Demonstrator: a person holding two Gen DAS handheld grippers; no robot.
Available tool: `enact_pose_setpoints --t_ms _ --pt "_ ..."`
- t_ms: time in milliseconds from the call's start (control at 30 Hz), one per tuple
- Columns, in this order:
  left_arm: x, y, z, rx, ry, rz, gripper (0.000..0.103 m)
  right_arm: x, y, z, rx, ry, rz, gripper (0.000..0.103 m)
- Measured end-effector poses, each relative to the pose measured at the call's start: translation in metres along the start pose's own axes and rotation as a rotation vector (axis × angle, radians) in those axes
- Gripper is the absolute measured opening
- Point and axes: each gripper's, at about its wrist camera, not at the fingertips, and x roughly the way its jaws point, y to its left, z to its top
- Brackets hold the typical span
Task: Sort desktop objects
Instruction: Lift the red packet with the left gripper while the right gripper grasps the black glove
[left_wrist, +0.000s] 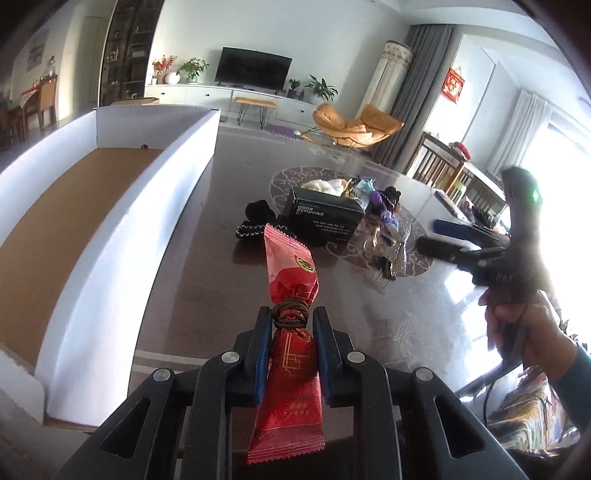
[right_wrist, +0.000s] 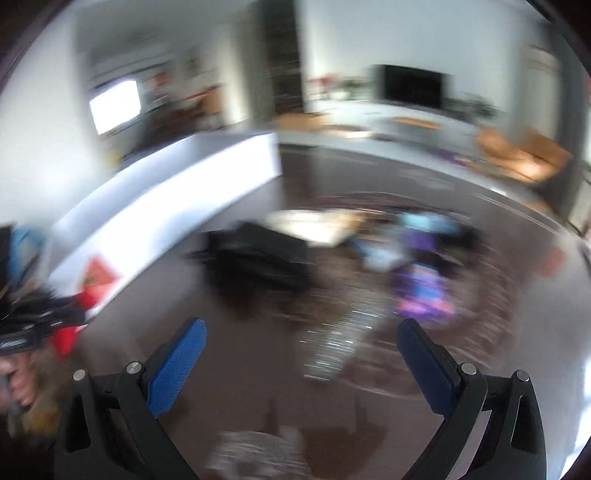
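Red snack packet (left_wrist: 291, 295), lower centre, clamped between the closed left gripper (left_wrist: 291, 321) pads, mid-carry; right gripper (right_wrist: 303, 354) agape, empty; next move probably a drop into white box (left_wrist: 177, 177), upper left.

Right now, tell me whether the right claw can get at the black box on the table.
Probably yes. The right claw is open and empty, and the black box lies ahead of it across bare tabletop, though the view is blurred.

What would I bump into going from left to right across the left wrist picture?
White cardboard box → red snack packet pinched in the left gripper → silver bow hair clip → right gripper in a person's hand.
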Motion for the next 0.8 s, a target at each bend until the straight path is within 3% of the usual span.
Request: enact_pose_setpoints --t_ms 133,300,400,433,500,633,800 --pt "-0.014 0.007 -0.007 -0.025 -0.010 0.022 0.021 0.056 0.069 0.035 -0.255 0.064 0.062 0.102" --pt "-0.036 0.020 -0.019 -0.063 -0.022 0.048 0.021 0.134 0.095 0.056 -0.337 0.212 0.084 0.084" --pt "-0.044 0.026 -0.023 -0.085 -0.024 0.049 0.021 0.162 0.102 0.054 -0.404 0.269 0.009 0.075" --pt "-0.046 0.027 -0.024 -0.092 -0.024 0.042 0.021 0.166 0.099 0.054 -0.399 0.282 -0.003 0.069" --pt "-0.046 0.027 -0.023 -0.091 -0.026 0.042 0.021 0.169 0.088 0.052 -0.355 0.312 -0.025 0.036" --pt "-0.048 0.025 -0.020 -0.084 -0.032 0.026 0.021 0.150 0.069 0.042 -0.309 0.323 -0.046 0.035" --pt "-0.059 0.029 -0.004 -0.104 -0.052 -0.020 0.021 0.105 0.061 0.043 -0.230 0.280 0.002 0.035"
